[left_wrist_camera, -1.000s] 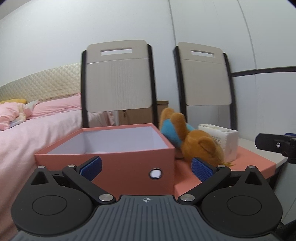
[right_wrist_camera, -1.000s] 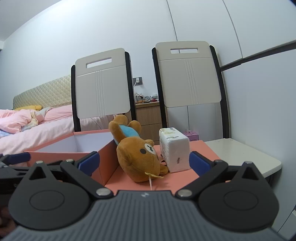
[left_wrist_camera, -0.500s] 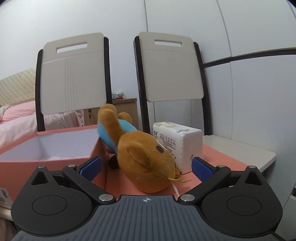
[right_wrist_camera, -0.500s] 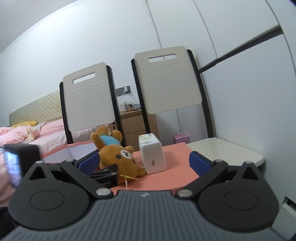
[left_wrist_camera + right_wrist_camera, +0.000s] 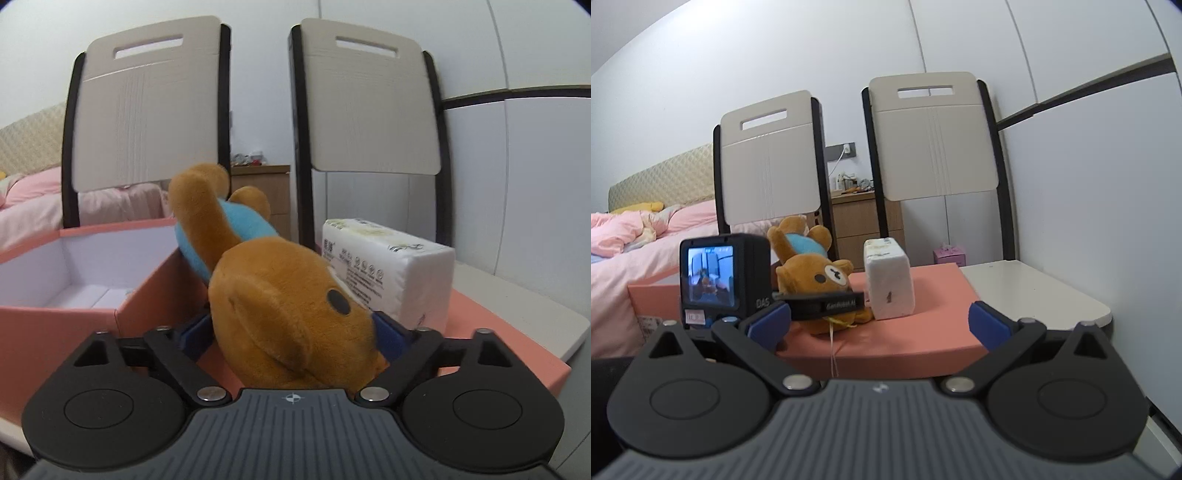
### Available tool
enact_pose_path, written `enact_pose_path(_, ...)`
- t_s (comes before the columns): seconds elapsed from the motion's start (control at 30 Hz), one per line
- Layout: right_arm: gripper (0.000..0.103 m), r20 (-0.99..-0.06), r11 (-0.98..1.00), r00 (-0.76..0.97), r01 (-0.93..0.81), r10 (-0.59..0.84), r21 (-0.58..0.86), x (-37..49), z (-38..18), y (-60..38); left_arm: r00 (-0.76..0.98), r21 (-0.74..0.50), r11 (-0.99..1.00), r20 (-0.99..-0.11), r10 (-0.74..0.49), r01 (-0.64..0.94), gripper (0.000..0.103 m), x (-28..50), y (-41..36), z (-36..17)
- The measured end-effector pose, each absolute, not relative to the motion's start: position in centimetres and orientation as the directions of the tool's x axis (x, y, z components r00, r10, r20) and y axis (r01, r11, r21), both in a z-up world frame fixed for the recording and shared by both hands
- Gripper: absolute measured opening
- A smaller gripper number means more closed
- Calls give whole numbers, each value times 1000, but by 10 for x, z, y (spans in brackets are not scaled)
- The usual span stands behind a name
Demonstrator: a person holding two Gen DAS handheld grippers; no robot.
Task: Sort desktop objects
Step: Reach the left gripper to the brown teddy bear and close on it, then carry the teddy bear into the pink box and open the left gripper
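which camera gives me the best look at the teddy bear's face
The right wrist view: the teddy bear faces that camera, eyes and muzzle showing, with the left gripper closing around it. The left wrist view shows only the side of its head, one ear and one eye, close up.

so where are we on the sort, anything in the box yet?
Nothing visibly done: what shows of the open pink box looks empty. In hand: the left gripper is closing around the plush bear's head, bear still lying on the pink lid. Left: bear and tissue pack both still out. Right gripper open, holding nothing.
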State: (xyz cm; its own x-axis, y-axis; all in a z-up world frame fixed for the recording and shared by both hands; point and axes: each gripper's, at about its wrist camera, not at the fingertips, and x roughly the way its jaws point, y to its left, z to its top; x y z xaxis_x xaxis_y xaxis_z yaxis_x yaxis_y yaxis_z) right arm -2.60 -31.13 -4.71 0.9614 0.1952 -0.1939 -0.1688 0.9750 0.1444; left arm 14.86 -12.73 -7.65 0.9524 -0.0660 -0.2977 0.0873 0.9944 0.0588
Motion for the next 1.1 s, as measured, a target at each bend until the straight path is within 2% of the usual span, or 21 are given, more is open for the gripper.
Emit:
enact_pose_path(0.07, 103, -201, 976, 960, -166, 193, 143, -24, -48, -310, 953, 80, 992, -295, -73, 101, 76, 146, -127, -73)
enact_pose_path(0.17, 103, -209, 975, 958, -165, 195, 150, -22, -49, -307, 952, 100, 987, -293, -93, 127, 71, 140, -123, -62)
enact_pose_path(0.5, 103, -208, 967, 950, -202, 232, 158, -18, -48, -285, 969, 125, 981, -217, -121, 150, 70, 123, -99, -6)
enact_pose_path(0.73, 103, -198, 959, 943, -237, 266, 159, -13, -48, -266, 988, 167, 985, -150, -23, 48, 71, 128, -50, 13)
enact_pose_path(0.9, 103, -195, 955, 940, -252, 280, 156, -6, -48, -251, 984, 134, 991, -174, 24, -1, 71, 150, -15, -4)
enact_pose_path(1.1, 103, -206, 951, 934, -262, 292, 161, 0, -49, -240, 974, 132, 991, -226, 30, 0, 72, 164, -12, -22)
